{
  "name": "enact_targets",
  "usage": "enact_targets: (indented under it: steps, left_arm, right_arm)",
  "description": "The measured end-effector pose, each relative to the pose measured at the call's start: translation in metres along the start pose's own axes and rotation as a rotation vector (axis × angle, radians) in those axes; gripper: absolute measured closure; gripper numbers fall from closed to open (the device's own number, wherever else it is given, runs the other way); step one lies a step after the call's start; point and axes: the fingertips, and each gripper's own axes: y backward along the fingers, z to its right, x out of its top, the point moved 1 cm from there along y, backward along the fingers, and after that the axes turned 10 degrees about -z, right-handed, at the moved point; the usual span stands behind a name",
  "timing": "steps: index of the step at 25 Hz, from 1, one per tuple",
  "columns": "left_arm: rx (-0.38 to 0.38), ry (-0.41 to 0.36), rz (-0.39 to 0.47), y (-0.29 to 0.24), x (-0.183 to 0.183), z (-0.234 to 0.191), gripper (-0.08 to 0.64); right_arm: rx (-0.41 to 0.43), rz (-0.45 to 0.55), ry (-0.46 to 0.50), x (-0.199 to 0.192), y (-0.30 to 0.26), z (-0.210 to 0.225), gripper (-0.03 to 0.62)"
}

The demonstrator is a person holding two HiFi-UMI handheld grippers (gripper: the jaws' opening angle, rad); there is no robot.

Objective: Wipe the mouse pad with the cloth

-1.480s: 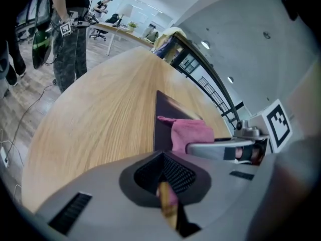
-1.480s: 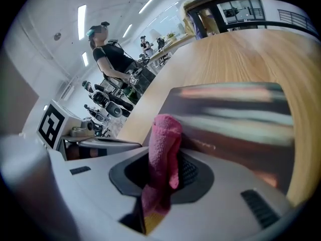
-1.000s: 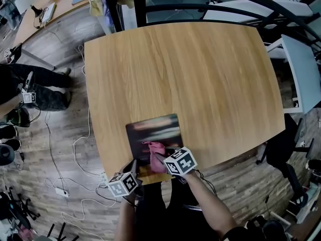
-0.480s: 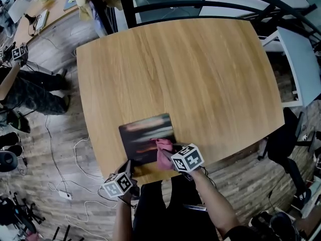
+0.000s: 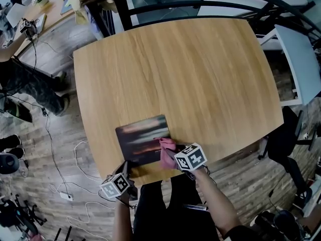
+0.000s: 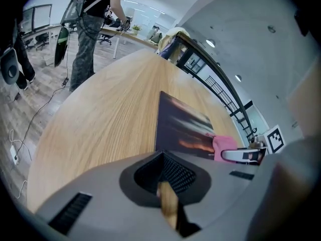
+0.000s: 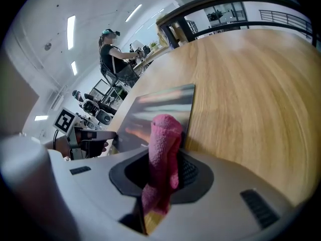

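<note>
Head view: the mouse pad (image 5: 143, 139) lies flat near the front edge of the wooden bench (image 5: 190, 69), just ahead of the person. Its printed face is up, and its slightly longer side seems to run across the person's front, a little askew to the bench edge. The pink cloth (image 5: 167, 150) sits on the pad's near right corner, bunched at the tip of the right gripper (image 5: 171, 157). The left gripper (image 5: 127, 168) is just off the pad's near left corner. Left gripper view: its fingers are together with nothing between them, only a thin tan sliver showing in the slit, and they point along the pad's left edge. Right gripper view: the fingers are clamped on the cloth (image 7: 163, 144). It sticks out as a narrow folded roll with its long axis in line with the fingers, and its rounded end points at the pad (image 7: 160, 107). The cloth looks like soft, light terry that will flop and flatten under pressure, so a grip low on the bunch probably suits wiping. The pad looks thin and flexible and may slide on the smooth wood. Pinning its near left corner would likely steady it.
</note>
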Motion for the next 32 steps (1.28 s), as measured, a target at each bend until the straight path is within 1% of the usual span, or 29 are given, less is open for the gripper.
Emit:
enact_targets:
  steps: [7,11,13,15,17,19,22,24,26,28,32]
  left_arm:
    - [0.020,0.014,0.009,-0.002,-0.001,-0.001,0.537]
    - [0.026,0.027,0.016,-0.003,0.000,0.000,0.537]
    - [0.023,0.038,0.020,-0.004,0.000,0.001,0.537]
    - [0.027,0.050,0.013,-0.005,-0.003,0.001,0.537]
    - [0.035,0.062,0.001,-0.007,-0.005,0.000,0.537]
    - [0.042,0.072,-0.007,-0.008,-0.005,-0.001,0.537]
    - [0.046,0.067,0.022,-0.001,0.000,0.003,0.537]
    - [0.054,0.033,0.080,0.010,0.012,0.013,0.537]
    - [0.062,-0.009,0.151,0.023,0.029,0.028,0.537]
    - [0.062,-0.054,0.213,0.040,0.043,0.048,0.537]
    - [0.042,-0.151,0.334,0.080,0.063,0.092,0.537]
  right_arm:
    - [-0.040,-0.004,-0.029,-0.009,0.014,0.030,0.500]
    - [-0.093,-0.022,-0.026,-0.012,0.024,0.048,0.500]
    - [-0.147,-0.045,-0.003,-0.016,0.029,0.055,0.500]
    - [-0.222,-0.067,0.030,-0.020,0.035,0.065,0.499]
    - [-0.273,-0.051,0.043,-0.018,0.046,0.076,0.499]
    - [-0.303,0.022,0.047,-0.008,0.065,0.082,0.499]
    - [-0.343,0.202,0.069,0.017,0.105,0.079,0.497]
    - [-0.366,0.331,0.097,0.037,0.134,0.071,0.497]
    - [-0.382,0.438,0.143,0.058,0.159,0.060,0.495]
    - [-0.381,0.515,0.181,0.071,0.178,0.043,0.495]
    - [-0.342,0.640,0.201,0.084,0.209,0.007,0.495]
